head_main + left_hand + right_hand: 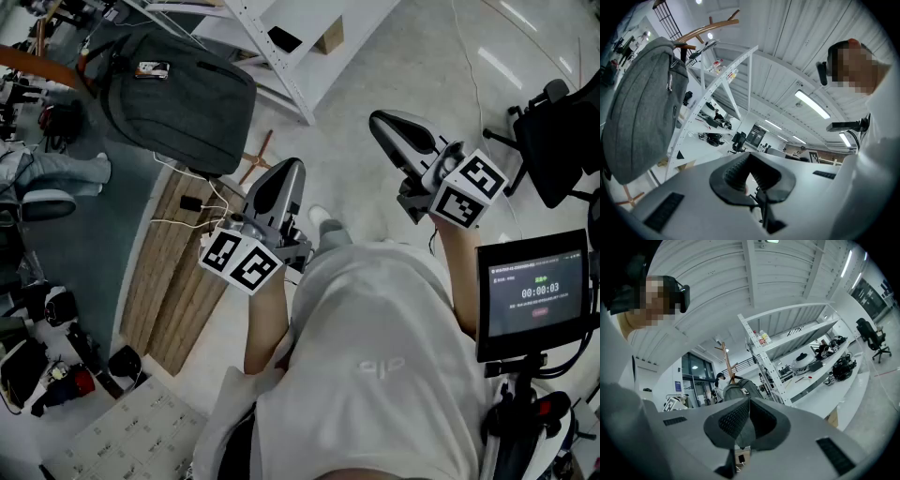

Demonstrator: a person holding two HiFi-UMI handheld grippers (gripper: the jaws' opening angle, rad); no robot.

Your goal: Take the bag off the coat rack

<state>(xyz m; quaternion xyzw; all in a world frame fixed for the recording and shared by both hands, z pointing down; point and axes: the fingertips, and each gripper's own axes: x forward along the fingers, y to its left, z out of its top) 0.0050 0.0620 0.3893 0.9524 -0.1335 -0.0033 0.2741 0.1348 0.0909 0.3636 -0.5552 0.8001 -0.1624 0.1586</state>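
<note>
A grey backpack (178, 94) hangs on a wooden coat rack, whose base legs (258, 155) show below it on the floor. In the left gripper view the backpack (642, 108) fills the left side, hung from the rack's curved wooden hooks (708, 28). The right gripper view has the backpack (740, 390) farther off, just above the jaws, on the rack's pole (725, 359). My left gripper (281, 173) is shut and empty, a short way right of the bag. My right gripper (384, 120) is shut and empty too, farther right. Both point up toward the bag without touching it.
A white shelving unit (300, 56) stands right behind the rack. A wooden board (178, 272) with cables lies on the floor below the bag. Tools and clutter (47, 366) sit at the left, an office chair (553, 141) and a timer screen (532, 292) at the right.
</note>
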